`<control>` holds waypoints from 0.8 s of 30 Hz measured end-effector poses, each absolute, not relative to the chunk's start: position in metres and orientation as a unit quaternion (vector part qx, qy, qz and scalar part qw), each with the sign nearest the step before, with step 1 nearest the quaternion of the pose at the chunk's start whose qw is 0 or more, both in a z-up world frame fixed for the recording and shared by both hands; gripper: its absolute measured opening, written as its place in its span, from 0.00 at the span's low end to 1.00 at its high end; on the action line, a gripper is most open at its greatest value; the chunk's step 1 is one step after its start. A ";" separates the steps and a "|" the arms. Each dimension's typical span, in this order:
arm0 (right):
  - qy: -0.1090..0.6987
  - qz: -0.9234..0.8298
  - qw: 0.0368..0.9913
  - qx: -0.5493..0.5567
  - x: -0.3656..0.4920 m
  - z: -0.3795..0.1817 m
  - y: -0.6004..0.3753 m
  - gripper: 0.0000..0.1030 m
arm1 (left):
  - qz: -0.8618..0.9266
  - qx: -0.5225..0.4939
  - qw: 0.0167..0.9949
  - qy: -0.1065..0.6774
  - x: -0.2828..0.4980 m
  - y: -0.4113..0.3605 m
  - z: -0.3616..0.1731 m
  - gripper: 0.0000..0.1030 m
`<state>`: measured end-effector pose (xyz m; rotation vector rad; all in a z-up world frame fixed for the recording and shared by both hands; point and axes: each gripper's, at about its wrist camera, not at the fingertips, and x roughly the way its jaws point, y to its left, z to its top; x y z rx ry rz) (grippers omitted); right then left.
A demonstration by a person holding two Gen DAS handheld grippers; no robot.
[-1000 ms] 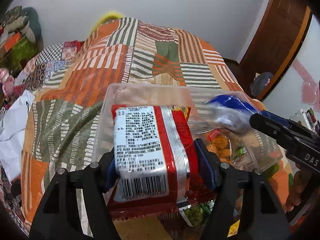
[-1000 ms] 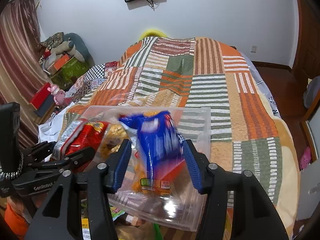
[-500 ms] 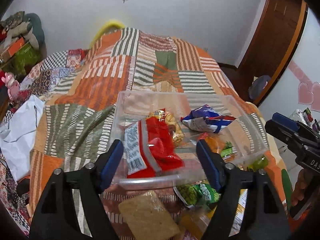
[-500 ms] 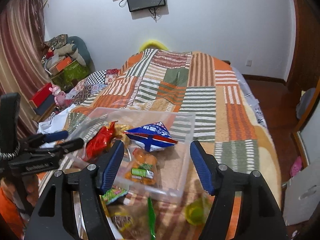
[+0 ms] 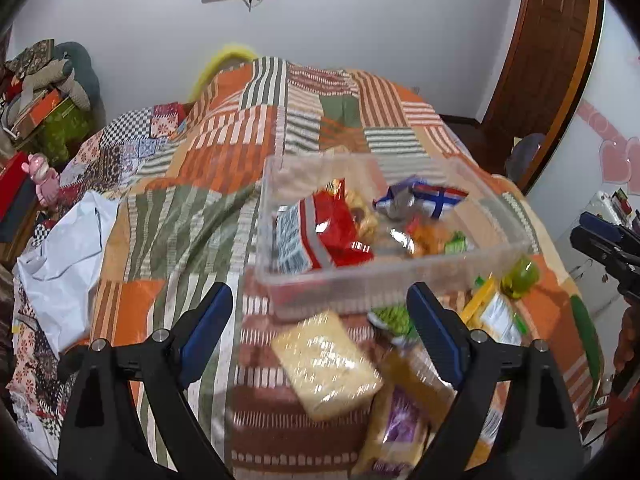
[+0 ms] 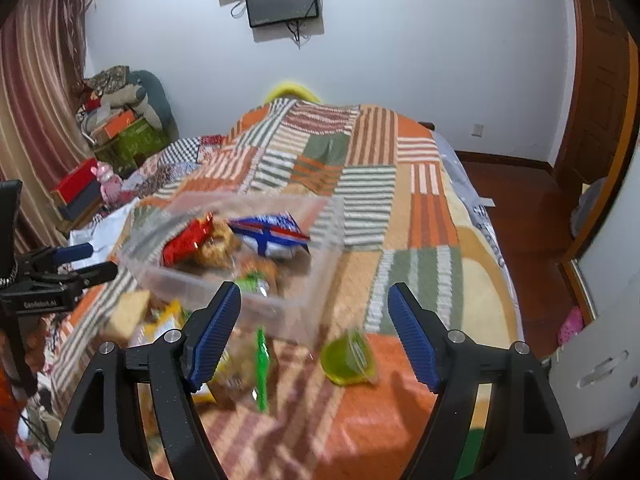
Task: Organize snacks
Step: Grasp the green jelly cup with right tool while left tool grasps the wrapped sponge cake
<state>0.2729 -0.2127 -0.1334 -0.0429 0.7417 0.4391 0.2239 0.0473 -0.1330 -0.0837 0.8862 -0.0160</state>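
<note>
Clear bin (image 5: pixel 400 280): one red packet (image 5: pixel 332 236), one blue packet (image 5: pixel 432 196).

- Clear plastic bin (image 5: pixel 400 276) on the patchwork bedspread holds a red packet (image 5: pixel 332 232) and a blue packet (image 5: pixel 432 196).
- Beige pack (image 5: pixel 324 364), green jelly cup (image 6: pixel 348 356) lie outside.

Left gripper (image 5: pixel 320 330) jaws just opening, empty, right gripper (image 6: pixel 314 330) likewise, both angled downward
</note>
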 end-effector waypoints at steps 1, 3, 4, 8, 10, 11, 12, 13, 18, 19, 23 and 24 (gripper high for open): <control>0.363 0.209 0.908 -0.025 0.271 -0.138 -0.214 0.71 | -0.007 -0.041 0.901 0.432 0.221 0.048 -0.137 0.87; 0.369 0.203 0.906 -0.032 0.268 -0.144 -0.217 0.72 | -0.006 -0.045 0.896 0.442 0.218 0.050 -0.145 0.87; 0.372 0.201 0.905 -0.034 0.267 -0.147 -0.219 0.72 | -0.006 -0.046 0.895 0.444 0.218 0.050 -0.148 0.87; 0.394 0.195 0.898 -0.035 0.265 -0.166 -0.223 0.72 | -0.006 -0.054 0.883 0.467 0.221 0.049 -0.167 0.87; 0.406 0.191 0.893 -0.035 0.266 -0.175 -0.224 0.72 | -0.008 -0.056 0.877 0.478 0.224 0.047 -0.176 0.87; 0.411 0.189 0.891 -0.036 0.268 -0.180 -0.224 0.72 | -0.009 -0.056 0.875 0.481 0.225 0.046 -0.180 0.87; 0.417 0.189 0.888 -0.038 0.271 -0.186 -0.223 0.72 | -0.009 -0.053 0.874 0.483 0.226 0.045 -0.183 0.87; 0.420 0.188 0.887 -0.040 0.270 -0.190 -0.224 0.72 | -0.004 -0.046 0.875 0.481 0.226 0.044 -0.186 0.87; 0.442 0.181 0.876 -0.059 0.285 -0.209 -0.222 0.71 | -0.001 -0.042 0.875 0.482 0.224 0.051 -0.196 0.87; 0.447 0.182 0.874 -0.061 0.287 -0.212 -0.222 0.70 | -0.003 -0.047 0.874 0.484 0.223 0.054 -0.197 0.87; 0.440 0.168 0.879 -0.068 0.288 -0.214 -0.221 0.64 | 0.007 -0.048 0.873 0.485 0.215 0.068 -0.200 0.87; 0.441 0.171 0.878 -0.065 0.289 -0.215 -0.221 0.60 | 0.011 -0.045 0.872 0.488 0.214 0.070 -0.202 0.87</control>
